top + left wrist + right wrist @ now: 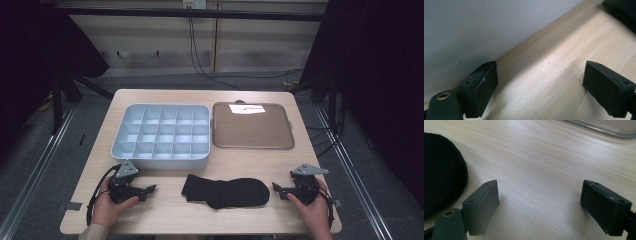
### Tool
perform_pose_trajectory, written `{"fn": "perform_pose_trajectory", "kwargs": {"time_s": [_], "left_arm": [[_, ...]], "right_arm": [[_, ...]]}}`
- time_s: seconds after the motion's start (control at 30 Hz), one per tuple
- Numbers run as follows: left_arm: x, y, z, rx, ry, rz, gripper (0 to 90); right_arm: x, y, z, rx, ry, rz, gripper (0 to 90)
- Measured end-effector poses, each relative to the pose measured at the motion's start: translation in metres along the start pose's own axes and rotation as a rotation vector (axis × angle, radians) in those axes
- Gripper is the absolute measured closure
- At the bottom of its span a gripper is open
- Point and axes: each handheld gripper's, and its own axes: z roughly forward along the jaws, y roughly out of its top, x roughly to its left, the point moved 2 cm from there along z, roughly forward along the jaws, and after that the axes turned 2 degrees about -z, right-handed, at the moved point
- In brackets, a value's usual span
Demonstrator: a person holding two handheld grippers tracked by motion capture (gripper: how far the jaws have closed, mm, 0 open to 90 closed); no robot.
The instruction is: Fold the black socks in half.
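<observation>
Black sock (pixel 226 193) btwn L tongs (pixel 151 189), R tongs (pixel 276 188); both gaping.

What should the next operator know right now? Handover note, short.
Left gripper: open, holds nothing, resting on the table left of the black sock.
Right gripper: open, holds nothing, right of the sock.
Sock: flat at the near edge between both grippers, untouched.
Grey divided organiser box: behind the sock, every compartment bare.
Brown tray: to its right.
Done: nothing visible.
Left: probably grasp the sock and move it to a compartment.
</observation>
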Motion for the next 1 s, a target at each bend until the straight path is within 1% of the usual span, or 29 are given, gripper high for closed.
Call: {"fn": "perform_pose_trajectory", "kwargs": {"time_s": [0.33, 0.43, 0.47, 0.53, 0.67, 0.73, 0.77, 0.8, 0.83, 0.87, 0.97, 1.0], "left_arm": [[0.000, 0.000, 0.000, 0.003, -0.006, 0.002, 11.2], [-0.001, 0.000, 0.001, 0.003, -0.010, 0.002, 10.4], [-0.001, 0.000, 0.001, 0.004, -0.009, 0.002, 10.3], [-0.001, 0.000, 0.001, 0.004, -0.008, 0.000, 10.2], [-0.001, 0.000, 0.001, 0.004, -0.008, 0.000, 10.3], [-0.001, 0.000, 0.001, 0.004, -0.008, 0.000, 10.3], [-0.001, 0.000, 0.001, 0.004, -0.008, 0.000, 10.2], [-0.001, 0.000, 0.001, 0.004, -0.008, 0.000, 10.3], [-0.001, 0.000, 0.001, 0.004, -0.008, 0.000, 10.3], [-0.001, 0.000, 0.001, 0.005, -0.006, -0.002, 10.3], [-0.002, 0.000, 0.001, 0.007, 0.003, -0.006, 10.4], [-0.003, 0.001, 0.000, 0.012, 0.002, -0.009, 10.7]], "right_arm": [[0.001, 0.000, 0.000, 0.003, -0.005, 0.008, 14.7], [0.001, 0.000, -0.001, 0.000, -0.004, 0.004, 16.4], [0.003, 0.000, -0.001, -0.008, 0.007, -0.009, 20.7], [0.006, 0.002, -0.002, 0.003, 0.026, -0.020, 25.0], [0.016, 0.008, -0.002, 0.011, 0.057, -0.076, 29.8], [0.019, 0.011, -0.002, 0.006, 0.076, -0.090, 32.0], [0.020, 0.011, -0.003, 0.006, 0.078, -0.092, 33.1], [0.021, 0.012, -0.003, 0.001, 0.091, -0.094, 35.3], [0.021, 0.012, -0.003, 0.001, 0.091, -0.094, 35.3], [0.022, 0.011, -0.003, 0.005, 0.107, -0.096, 41.7], [0.022, 0.010, -0.003, 0.007, 0.125, -0.109, 49.2], [0.023, 0.010, -0.004, 0.006, 0.138, -0.113, 53.7]]}}
